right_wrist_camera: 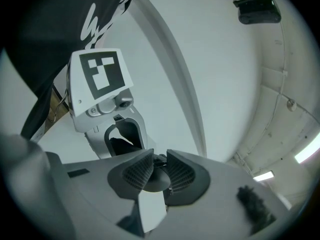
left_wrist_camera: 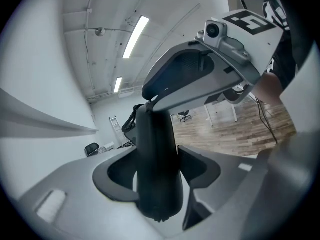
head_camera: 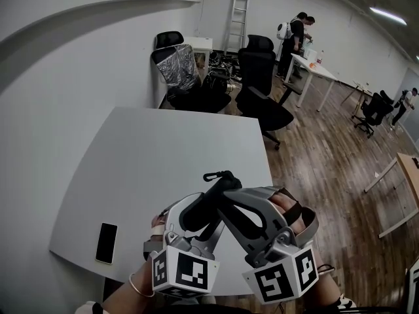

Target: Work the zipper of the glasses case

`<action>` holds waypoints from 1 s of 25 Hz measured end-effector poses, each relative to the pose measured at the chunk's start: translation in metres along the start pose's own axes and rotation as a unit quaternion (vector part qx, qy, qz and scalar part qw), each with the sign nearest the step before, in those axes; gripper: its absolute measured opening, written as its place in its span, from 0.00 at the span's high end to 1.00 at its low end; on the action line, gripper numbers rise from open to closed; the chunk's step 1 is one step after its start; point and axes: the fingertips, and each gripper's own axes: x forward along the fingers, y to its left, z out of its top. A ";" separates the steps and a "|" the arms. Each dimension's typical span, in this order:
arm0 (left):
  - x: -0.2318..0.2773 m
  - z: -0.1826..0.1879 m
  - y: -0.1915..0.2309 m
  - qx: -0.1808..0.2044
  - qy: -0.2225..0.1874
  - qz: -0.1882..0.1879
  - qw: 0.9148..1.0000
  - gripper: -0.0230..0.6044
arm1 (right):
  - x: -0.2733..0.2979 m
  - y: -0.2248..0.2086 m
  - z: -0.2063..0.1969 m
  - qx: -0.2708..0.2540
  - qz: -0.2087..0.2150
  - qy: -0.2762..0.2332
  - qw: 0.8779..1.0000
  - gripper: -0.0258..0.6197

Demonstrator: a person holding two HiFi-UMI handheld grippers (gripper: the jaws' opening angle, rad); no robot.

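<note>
Grey table (head_camera: 163,156), one of it close by, carries one dark phone (head_camera: 106,242) lying flat toward its 8 o'clock corner, well apart from everything else.

Two claws meet over the table's 6 o'clock edge, each with one marker cube facing up. The left gripper (left_wrist_camera: 159,176) reaches in from 7 o'clock, tilted up and away. Its jaws stand fairly wide and press on both sides of one black glasses case (head_camera: 208,201), which is lifted off the table and sticks out past the tips toward 12 o'clock. The left hand (head_camera: 159,226) is mostly hidden behind its claw.

The right gripper (right_wrist_camera: 159,171) comes in from 5 o'clock and crosses over the left one. Its ribbed jaws are almost together, pinched on the zipper end of the case. Whether they have the pull tab itself is hard to make out, since the pads cover it. Fingers of the right hand (head_camera: 291,209) show through the frame.

Beyond the table at 12 to 1 o'clock stand two black office chairs (head_camera: 265,90) and one ladder (head_camera: 238,19). Further right, three people (head_camera: 294,34) are too small to make out.
</note>
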 end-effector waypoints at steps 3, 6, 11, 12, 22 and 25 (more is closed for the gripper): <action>0.000 0.004 0.001 -0.009 -0.017 -0.003 1.000 0.55 | -0.006 -0.005 0.000 -0.011 -0.014 -0.012 1.000 0.87; 0.000 0.005 0.003 -0.003 -0.021 -0.004 1.000 0.55 | -0.012 -0.014 -0.003 -0.023 -0.044 -0.019 0.999 0.94; -0.001 0.007 0.003 -0.004 -0.029 -0.012 1.000 0.55 | -0.011 -0.018 -0.004 -0.021 -0.046 -0.025 0.998 0.94; -0.001 0.007 0.003 0.001 -0.030 -0.012 0.999 0.55 | -0.012 -0.017 -0.005 -0.021 -0.047 -0.026 0.998 0.94; -0.006 0.010 0.006 0.022 -0.040 -0.016 0.999 0.55 | -0.014 -0.024 -0.001 0.048 -0.014 -0.071 0.996 0.92; -0.011 0.014 0.007 0.028 -0.048 -0.012 0.998 0.55 | -0.017 -0.029 0.002 0.077 -0.007 -0.092 0.993 0.88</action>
